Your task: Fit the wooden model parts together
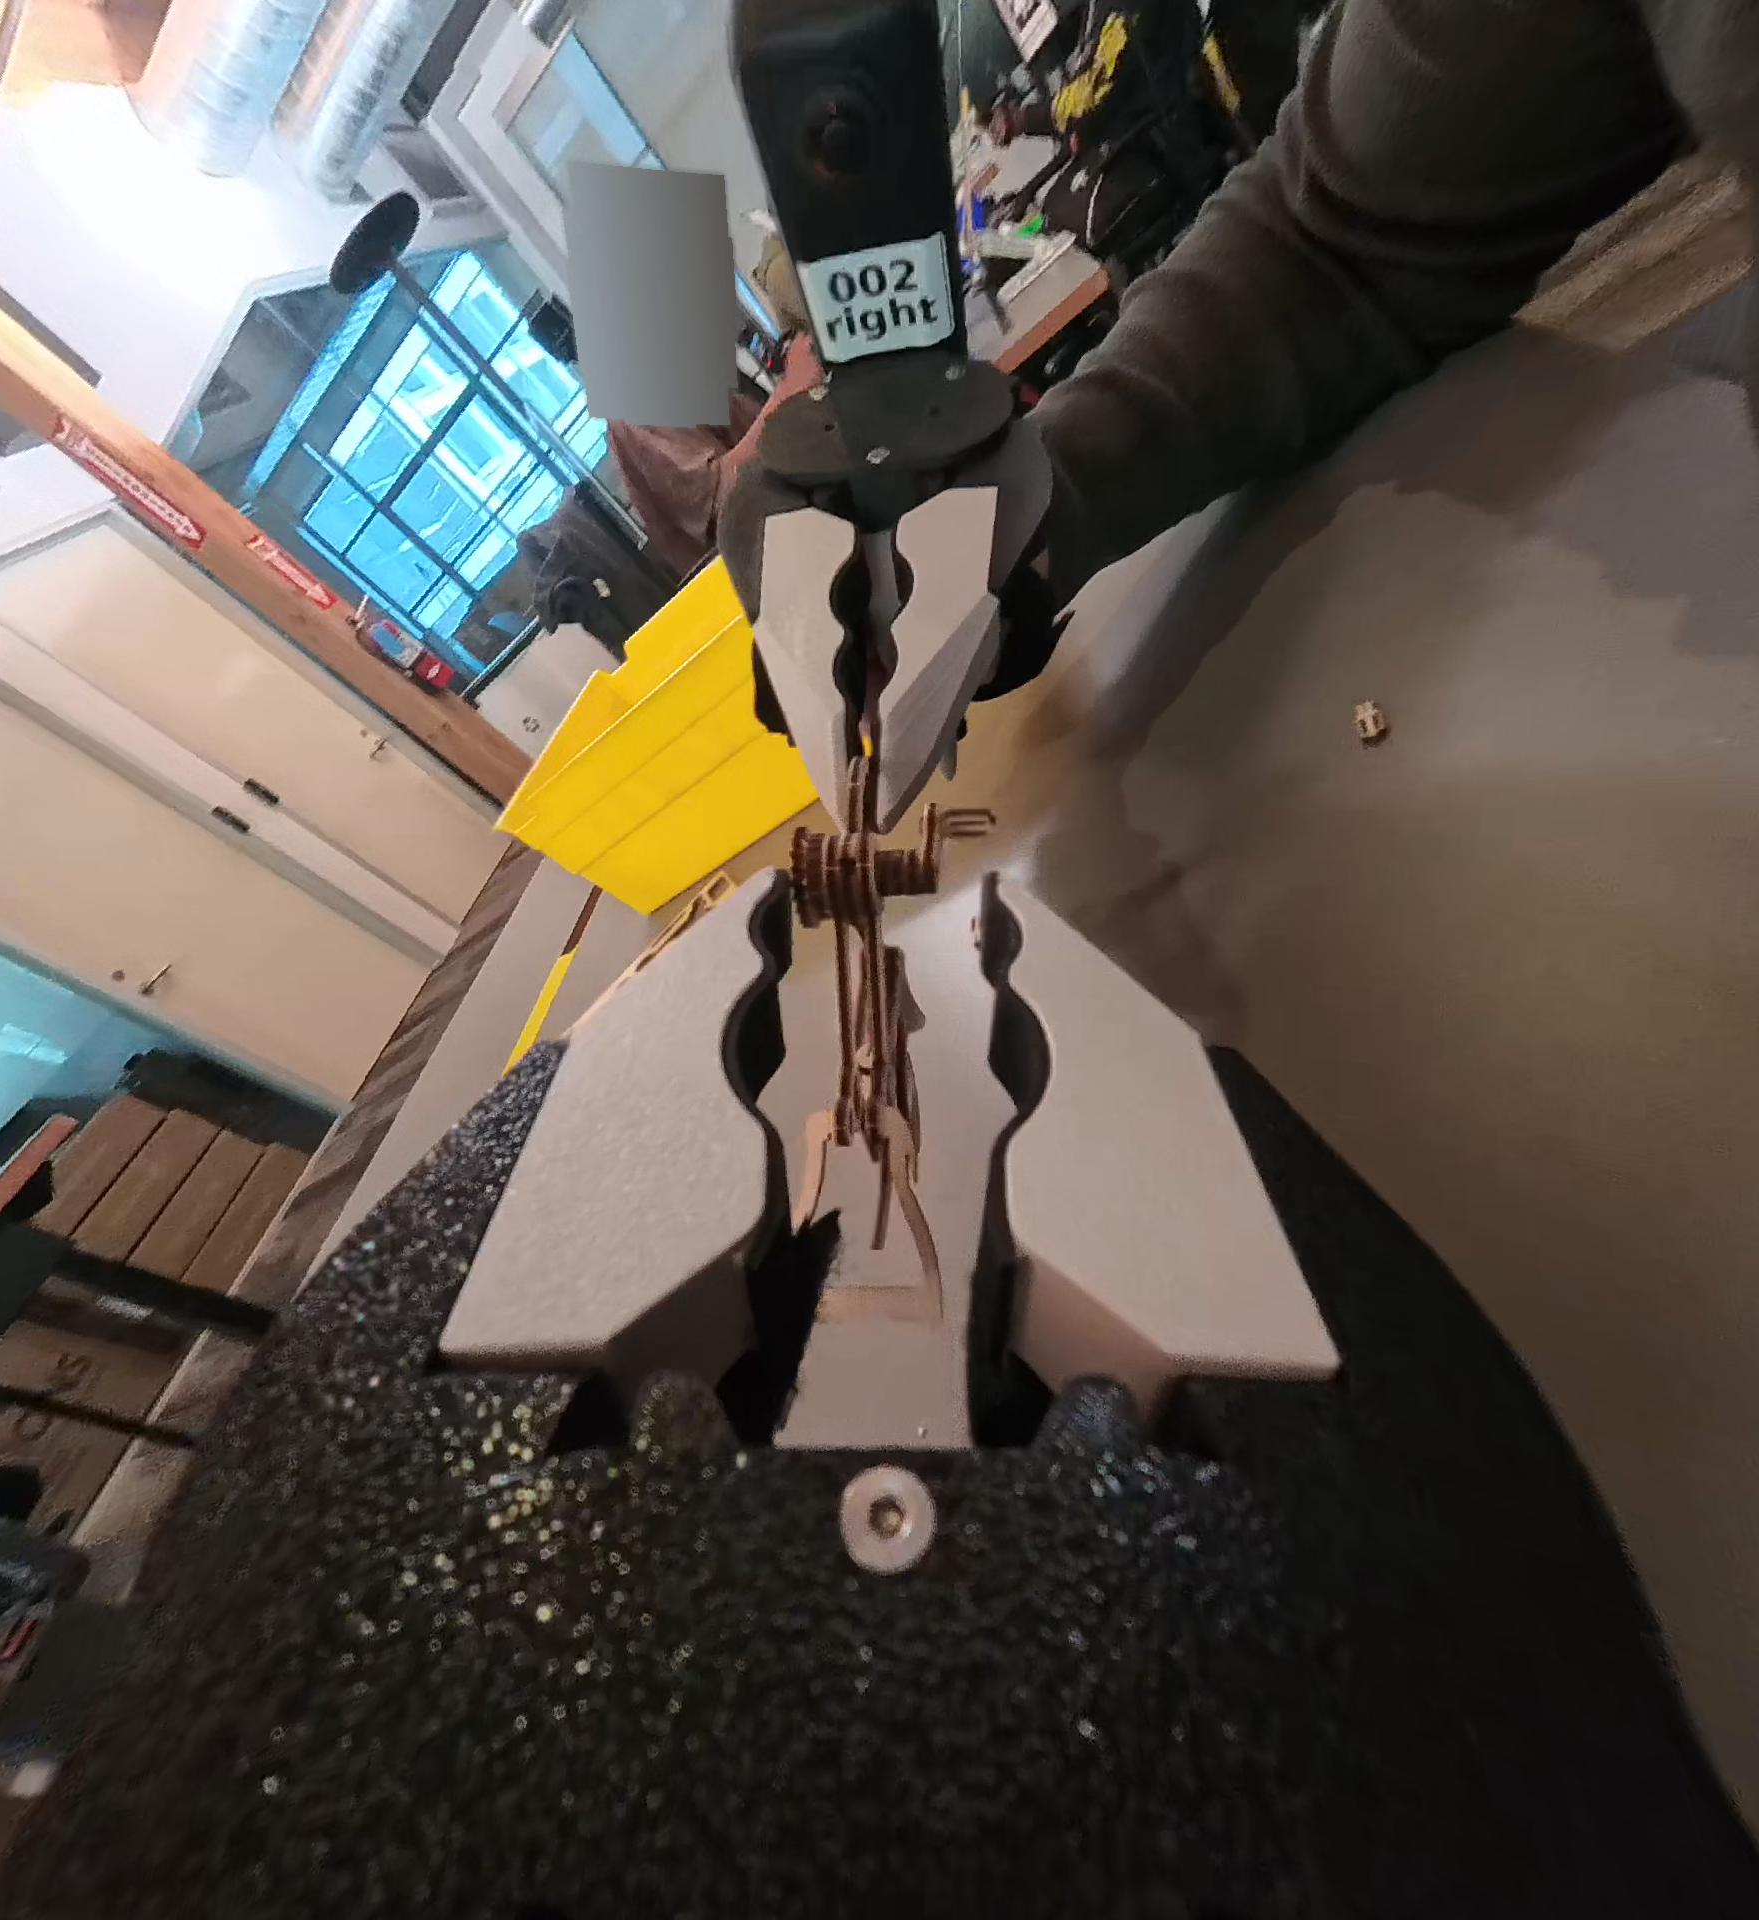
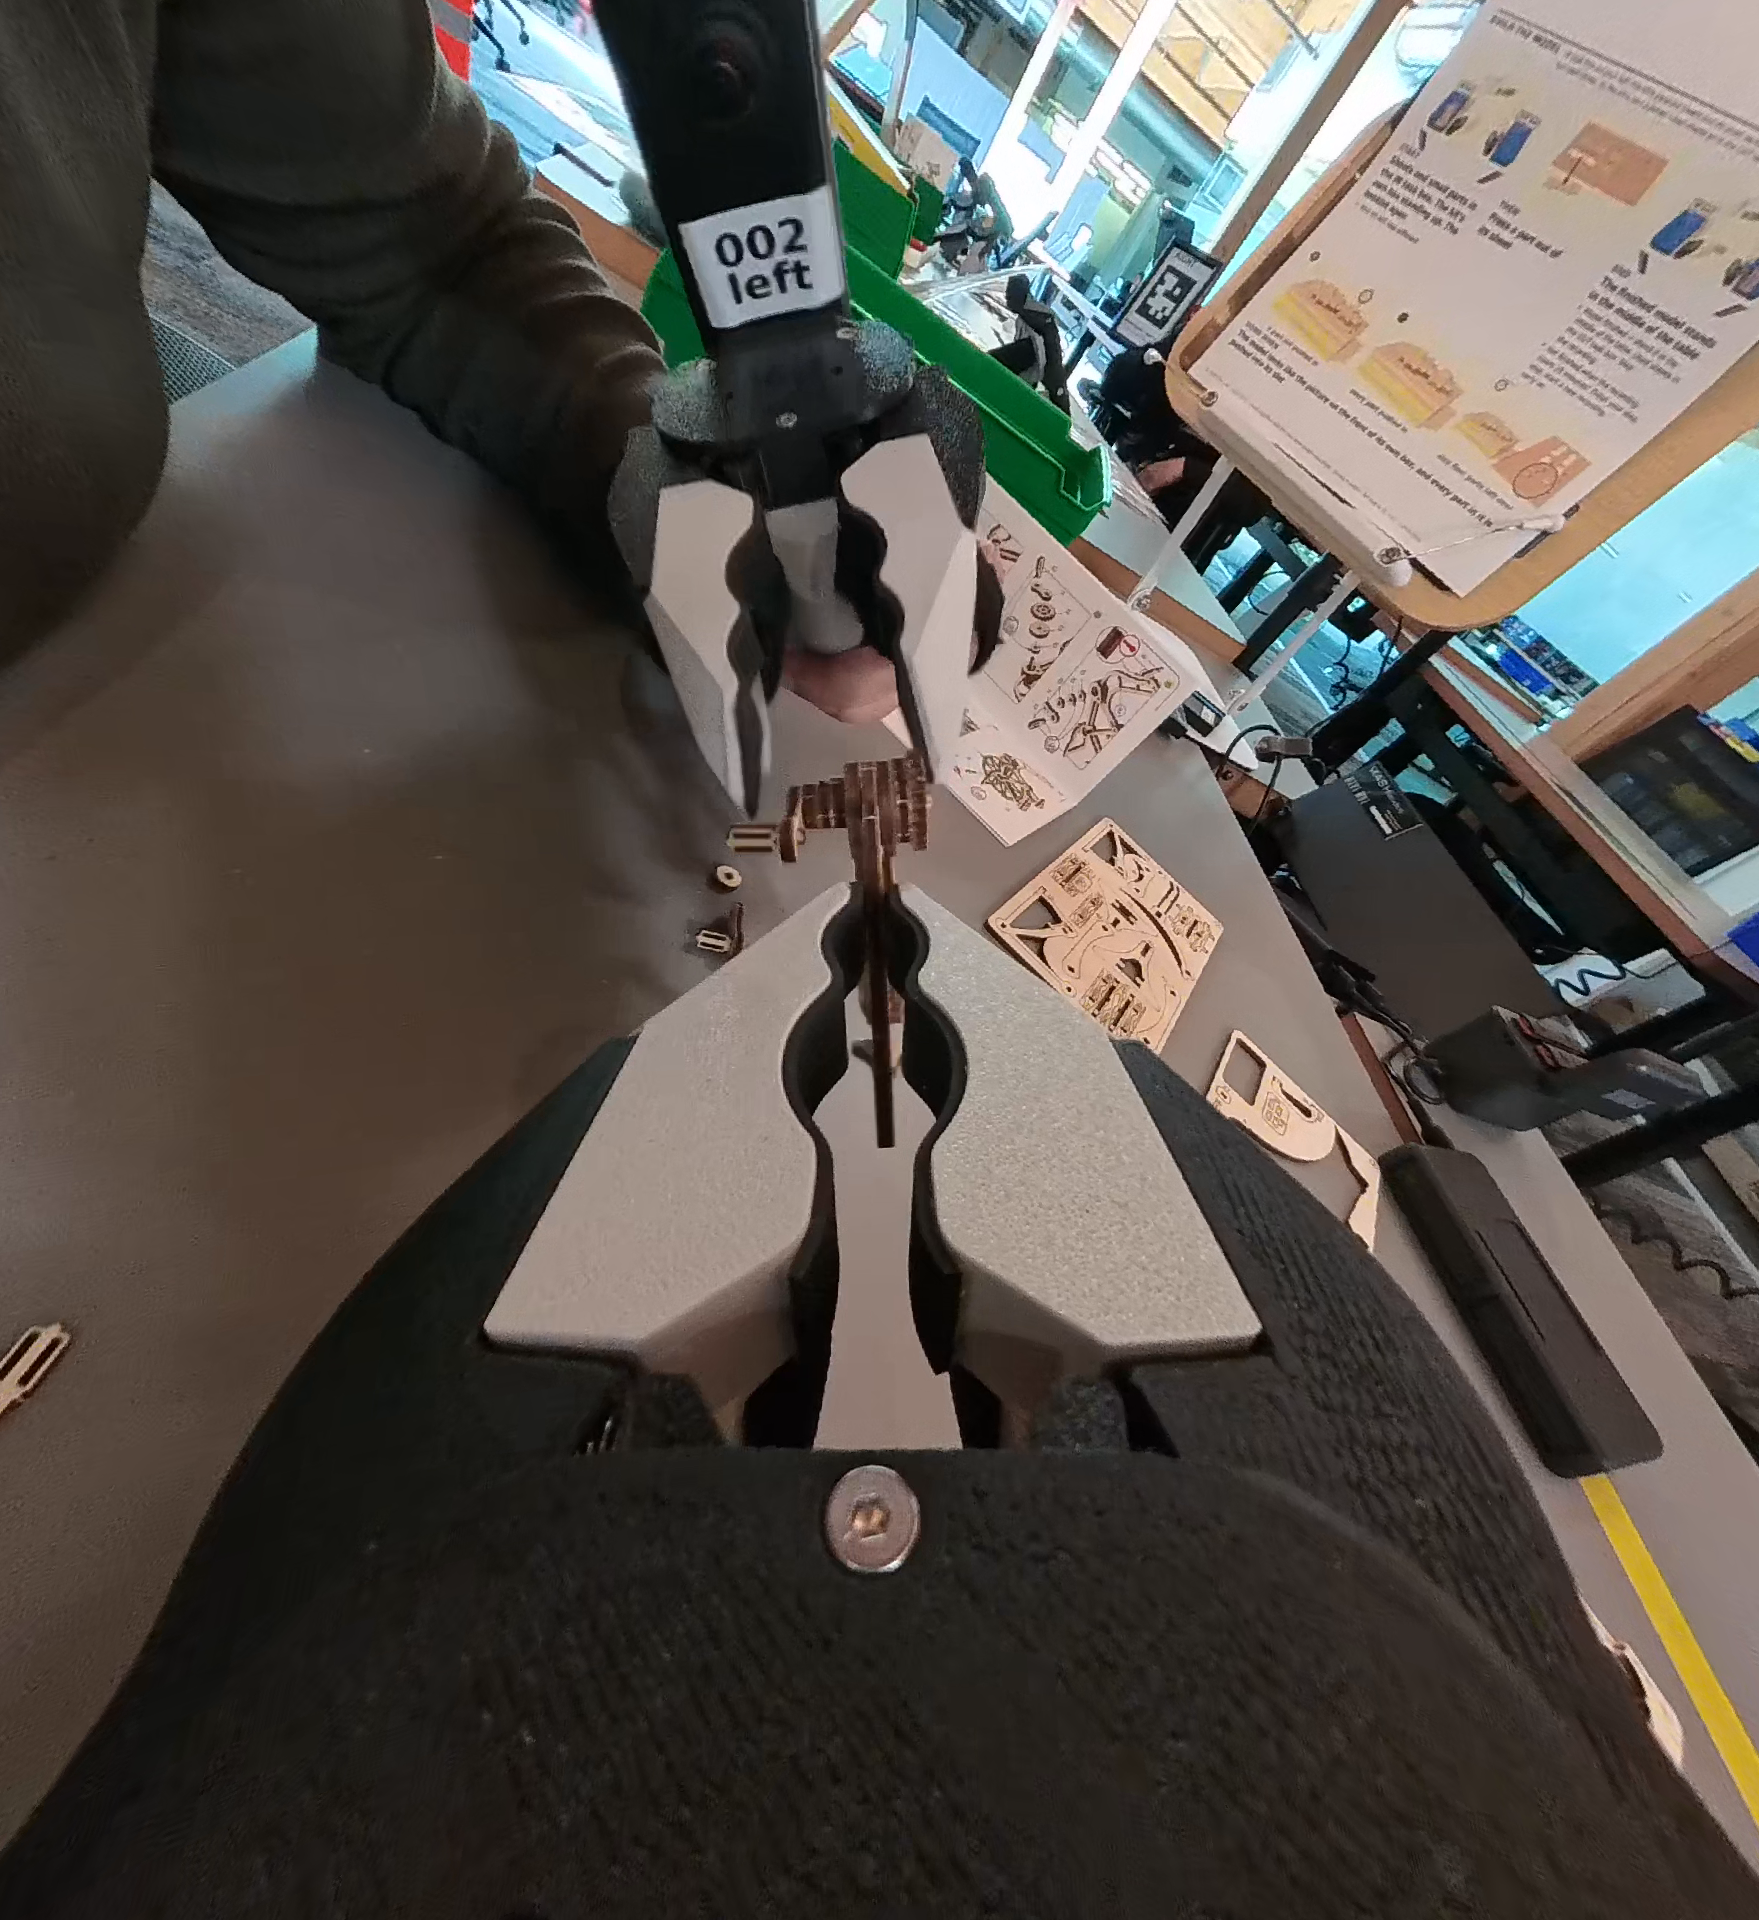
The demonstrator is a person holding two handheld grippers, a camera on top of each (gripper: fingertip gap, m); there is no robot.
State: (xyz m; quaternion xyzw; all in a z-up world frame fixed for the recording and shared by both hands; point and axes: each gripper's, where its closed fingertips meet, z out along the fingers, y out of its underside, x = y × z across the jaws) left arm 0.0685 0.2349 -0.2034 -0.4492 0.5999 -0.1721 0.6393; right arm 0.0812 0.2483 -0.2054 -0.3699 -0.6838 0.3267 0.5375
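A wooden model (image 1: pixel 867 997), a thin plate with a cluster of small gears at one end, is held in the air between the two grippers. My right gripper (image 2: pixel 870 902) is shut on the plate edge of the model (image 2: pixel 880 997); it also shows in the left wrist view (image 1: pixel 862 802), pinching the model from the far side. My left gripper (image 1: pixel 883 896) is open, its fingers on either side of the model without clamping it. In the right wrist view the left gripper (image 2: pixel 835 781) hovers just above the gear cluster (image 2: pixel 859 812).
Small loose wooden pieces (image 2: pixel 724 878) lie on the grey table (image 2: pixel 335 935), with one more (image 2: pixel 15 1377) at the left. Two wooden part sheets (image 2: pixel 1103 961), a paper leaflet (image 2: pixel 1062 686) and a black box (image 2: pixel 1519 1299) lie to the right. Yellow bins (image 1: pixel 667 769) and a green bin (image 2: pixel 958 364) stand behind.
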